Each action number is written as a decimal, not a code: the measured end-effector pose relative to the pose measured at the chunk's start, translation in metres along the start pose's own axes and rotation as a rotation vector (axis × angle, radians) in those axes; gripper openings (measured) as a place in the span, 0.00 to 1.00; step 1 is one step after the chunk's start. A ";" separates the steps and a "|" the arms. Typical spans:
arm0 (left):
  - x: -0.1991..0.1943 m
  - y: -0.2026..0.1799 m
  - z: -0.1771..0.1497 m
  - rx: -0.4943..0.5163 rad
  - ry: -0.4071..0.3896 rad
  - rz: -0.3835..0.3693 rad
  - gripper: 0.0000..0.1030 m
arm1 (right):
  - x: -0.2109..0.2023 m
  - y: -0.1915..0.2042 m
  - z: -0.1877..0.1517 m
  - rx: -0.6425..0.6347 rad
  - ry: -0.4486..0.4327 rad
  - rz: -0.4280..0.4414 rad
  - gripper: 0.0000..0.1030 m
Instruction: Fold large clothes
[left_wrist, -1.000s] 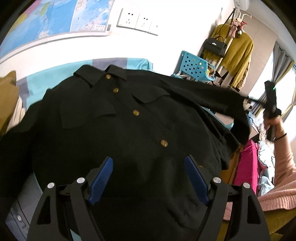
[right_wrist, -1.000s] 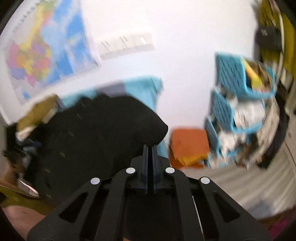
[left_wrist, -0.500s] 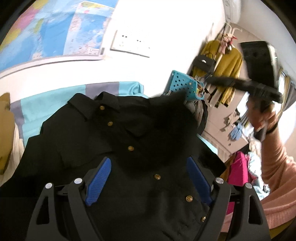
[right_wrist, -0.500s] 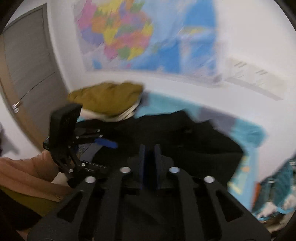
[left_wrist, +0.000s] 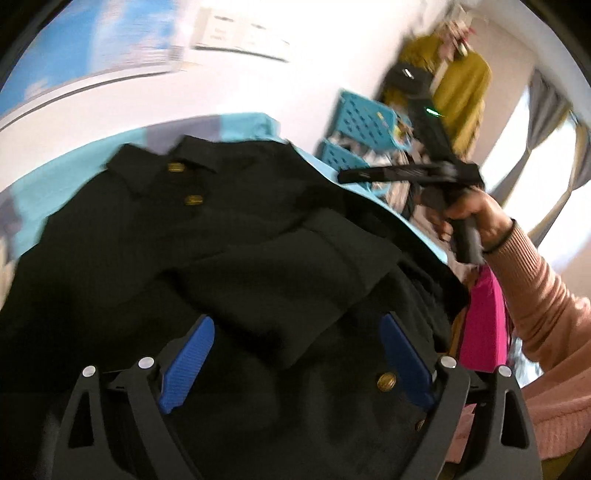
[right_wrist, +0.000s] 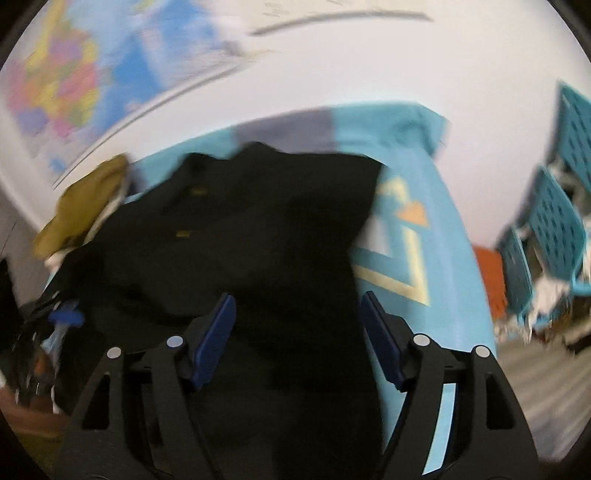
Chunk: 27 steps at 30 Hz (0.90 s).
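Note:
A black button-front jacket (left_wrist: 221, 240) with gold buttons lies front-up on a light blue cloth-covered table (right_wrist: 413, 266). Its right sleeve (left_wrist: 303, 273) is folded across the chest. My left gripper (left_wrist: 295, 362) is open and empty above the jacket's lower front. My right gripper (right_wrist: 295, 332) is open and empty over the jacket (right_wrist: 240, 240); in the left wrist view it (left_wrist: 436, 173) is held above the table's right edge. Both views are motion-blurred.
A mustard garment pile (right_wrist: 85, 206) lies at the table's far left. Blue perforated crates (left_wrist: 365, 125) stand to the right by the wall, with a clothes rack (left_wrist: 458, 74) behind. A pink item (left_wrist: 484, 325) is beside the table. A map (right_wrist: 74, 74) hangs on the wall.
My right gripper carried the right sleeve over the chest, opened and let it go, then drew back to the right. My left gripper stayed open over the hem.

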<state>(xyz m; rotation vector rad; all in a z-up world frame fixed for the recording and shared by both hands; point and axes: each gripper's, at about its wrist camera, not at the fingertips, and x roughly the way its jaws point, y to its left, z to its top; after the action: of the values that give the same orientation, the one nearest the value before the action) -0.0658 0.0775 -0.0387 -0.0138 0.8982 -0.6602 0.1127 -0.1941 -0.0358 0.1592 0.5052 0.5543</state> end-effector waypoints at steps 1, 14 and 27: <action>0.008 -0.007 0.003 0.022 0.016 0.008 0.86 | 0.005 -0.007 -0.002 0.015 0.006 0.023 0.69; 0.032 0.011 0.032 -0.058 0.002 0.210 0.08 | 0.010 -0.033 -0.002 0.052 -0.043 0.228 0.04; -0.051 0.127 -0.050 -0.460 -0.108 0.181 0.59 | 0.014 -0.069 -0.008 0.180 -0.052 0.197 0.32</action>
<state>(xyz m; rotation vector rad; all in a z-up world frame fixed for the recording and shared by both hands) -0.0577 0.2196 -0.0686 -0.3724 0.9183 -0.2712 0.1508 -0.2449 -0.0673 0.3973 0.4910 0.6952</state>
